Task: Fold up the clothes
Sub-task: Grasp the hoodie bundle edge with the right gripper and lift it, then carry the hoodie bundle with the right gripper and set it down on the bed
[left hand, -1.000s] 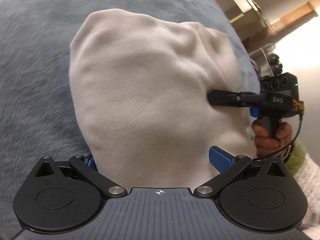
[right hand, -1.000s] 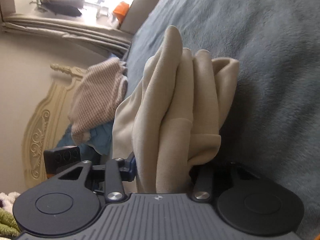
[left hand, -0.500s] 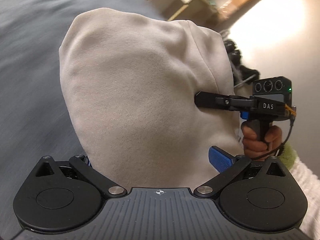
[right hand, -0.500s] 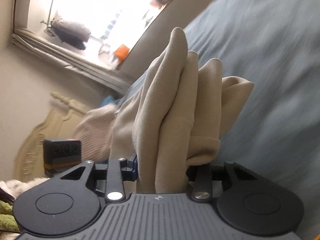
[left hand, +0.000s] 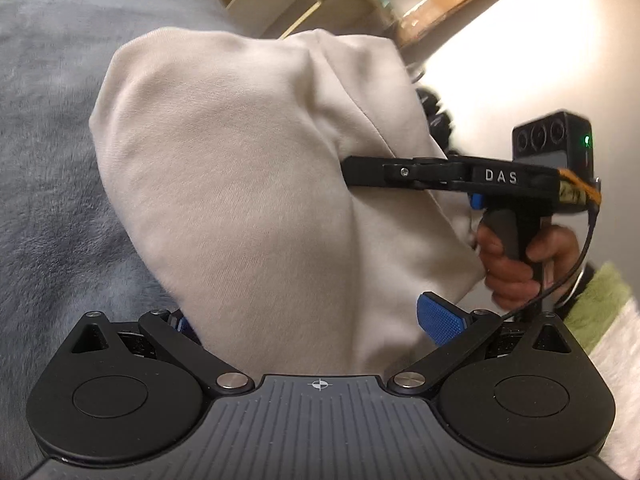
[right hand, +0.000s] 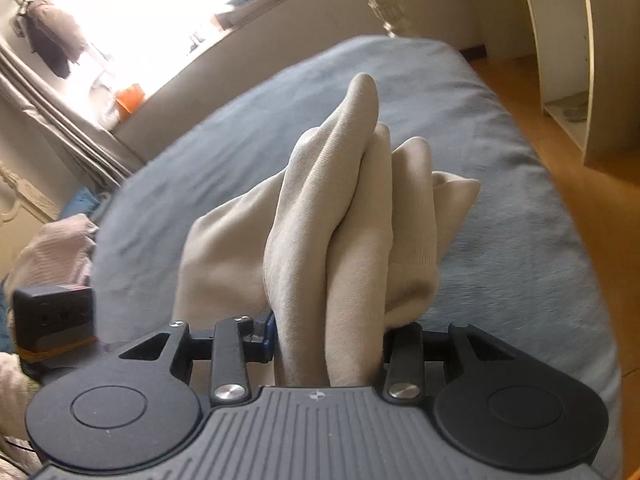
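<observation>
The right gripper (right hand: pixel 324 344) has a thick bunch of the cream, soft-knit folded garment (right hand: pixel 340 216) packed between its black fingers, and the jaws are easing apart around that wad; the cloth fills the gap from one side to the other. From the left wrist view the same tool comes in from the side, its black finger (left hand: pixel 384 172) pressed into the garment's flank, a person's hand (left hand: pixel 520 260) wrapped round the grip, a fuzzy green and white sleeve (left hand: pixel 600 312) behind it.

Now the left gripper (left hand: pixel 308 320): jaws set fairly wide, the garment's bulk (left hand: pixel 240 184) sitting between them. The blue ribbed pad (left hand: pixel 440 318) on one side stands just off the fabric, the other pad is mostly buried behind cloth, so whether it truly pinches I cannot tell.

The garment hangs in a rounded, doubled-over bundle, lifted above the plush blue-grey bed cover (right hand: pixel 500 240).

Further out, a pinkish knit piece of clothing (right hand: pixel 52 248) lies at the bed's far edge, a bright window (right hand: pixel 132 12) above it, wooden floor (right hand: pixel 560 148) and pale shelving (right hand: pixel 568 60) alongside.
</observation>
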Demonstrator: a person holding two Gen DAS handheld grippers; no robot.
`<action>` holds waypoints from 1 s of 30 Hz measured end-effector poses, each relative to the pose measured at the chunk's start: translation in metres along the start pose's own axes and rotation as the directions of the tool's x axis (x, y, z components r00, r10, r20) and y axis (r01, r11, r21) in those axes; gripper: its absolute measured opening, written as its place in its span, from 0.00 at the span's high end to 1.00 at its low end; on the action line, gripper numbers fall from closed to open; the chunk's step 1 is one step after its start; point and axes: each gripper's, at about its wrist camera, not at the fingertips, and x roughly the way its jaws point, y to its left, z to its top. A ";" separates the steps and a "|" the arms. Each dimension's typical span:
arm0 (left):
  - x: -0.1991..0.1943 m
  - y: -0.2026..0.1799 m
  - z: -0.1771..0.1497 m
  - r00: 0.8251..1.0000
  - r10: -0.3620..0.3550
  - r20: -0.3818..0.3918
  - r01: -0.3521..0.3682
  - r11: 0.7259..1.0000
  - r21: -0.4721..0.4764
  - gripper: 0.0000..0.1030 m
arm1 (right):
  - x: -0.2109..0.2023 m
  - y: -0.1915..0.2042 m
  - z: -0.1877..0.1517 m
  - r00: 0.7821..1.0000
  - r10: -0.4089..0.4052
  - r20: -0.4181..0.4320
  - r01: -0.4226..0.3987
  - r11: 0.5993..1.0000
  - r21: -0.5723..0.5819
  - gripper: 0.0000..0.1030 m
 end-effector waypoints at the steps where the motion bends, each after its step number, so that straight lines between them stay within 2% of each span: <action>1: 0.008 0.005 0.000 1.000 0.025 -0.015 -0.025 1.000 -0.003 0.04 | 0.010 -0.008 -0.004 0.999 -0.045 -0.022 0.045 0.999 0.015 0.50; 2: 0.013 0.011 0.000 0.999 0.041 -0.024 -0.041 0.999 -0.004 0.04 | 0.020 -0.017 -0.008 0.994 -0.097 -0.046 0.098 0.995 0.034 0.46; 3: 0.009 0.015 -0.001 0.999 0.036 -0.016 -0.036 0.999 0.000 0.04 | 0.030 -0.026 -0.012 0.986 -0.148 -0.071 0.152 0.987 0.052 0.32; 4: 0.002 0.019 -0.002 0.999 0.033 -0.005 -0.033 0.999 0.005 0.04 | 0.032 -0.034 -0.016 0.984 -0.164 -0.074 0.170 0.981 0.088 0.23; 6: -0.011 0.027 -0.003 1.000 0.027 0.016 -0.027 1.000 0.016 0.02 | 0.024 -0.042 -0.025 0.991 -0.137 -0.008 0.136 0.980 0.146 0.24; 8: -0.027 0.039 0.004 0.999 0.026 0.041 -0.027 1.000 0.008 0.02 | 0.009 -0.042 -0.032 0.987 -0.146 0.066 0.133 0.976 0.173 0.23; 10: -0.048 0.061 0.014 0.996 0.041 0.085 -0.040 0.999 -0.008 0.02 | -0.010 -0.042 -0.043 0.972 -0.193 0.136 0.160 0.962 0.221 0.23; 12: -0.069 0.065 0.025 0.985 0.060 0.164 -0.059 0.998 -0.014 0.02 | -0.033 -0.039 -0.059 0.941 -0.247 0.230 0.179 0.943 0.282 0.24; 14: -0.081 0.062 0.043 0.970 0.073 0.231 -0.074 0.997 -0.004 0.03 | -0.057 -0.030 -0.081 0.903 -0.266 0.337 0.141 0.925 0.354 0.31; 15: -0.081 0.057 0.050 0.965 0.084 0.247 -0.088 0.996 0.008 0.04 | -0.066 -0.026 -0.093 0.891 -0.242 0.383 0.089 0.922 0.376 0.41; 17: -0.072 0.043 0.065 0.958 0.107 0.265 -0.122 0.992 0.041 0.05 | -0.078 -0.011 -0.115 0.884 -0.182 0.431 0.006 0.925 0.379 0.52; 18: -0.064 0.037 0.070 0.956 0.123 0.267 -0.143 0.988 0.058 0.07 | -0.079 0.001 -0.123 0.884 -0.176 0.434 0.008 0.932 0.363 0.55; 20: -0.050 0.030 0.072 0.949 0.194 0.250 -0.219 0.973 0.078 0.11 | -0.076 0.023 -0.135 0.887 -0.191 0.421 0.043 0.941 0.336 0.60; 22: -0.037 0.032 0.075 0.932 0.291 0.219 -0.314 0.946 0.078 0.18 | -0.065 0.033 -0.144 0.891 -0.235 0.388 0.100 0.936 0.338 0.63; 24: -0.025 0.040 0.076 0.927 0.327 0.183 -0.345 0.936 0.075 0.16 | -0.044 0.024 -0.145 0.893 -0.317 0.320 0.194 0.912 0.361 0.65; 25: -0.022 0.044 0.076 0.928 0.325 0.180 -0.342 0.937 0.074 0.15 | -0.033 0.018 -0.145 0.889 -0.359 0.283 0.244 0.897 0.370 0.80; 26: -0.020 0.047 0.076 0.929 0.323 0.178 -0.340 0.938 0.072 0.13 | -0.022 0.013 -0.145 0.883 -0.400 0.246 0.293 0.879 0.376 0.85; 29: -0.021 0.053 0.077 0.932 0.316 0.178 -0.332 0.941 0.069 0.11 | -0.029 0.009 -0.138 0.883 -0.398 0.249 0.249 0.846 0.471 0.84; 30: -0.022 0.054 0.077 0.933 0.314 0.177 -0.330 0.941 0.072 0.09 | -0.039 0.013 -0.137 0.894 -0.361 0.264 0.193 0.844 0.501 0.83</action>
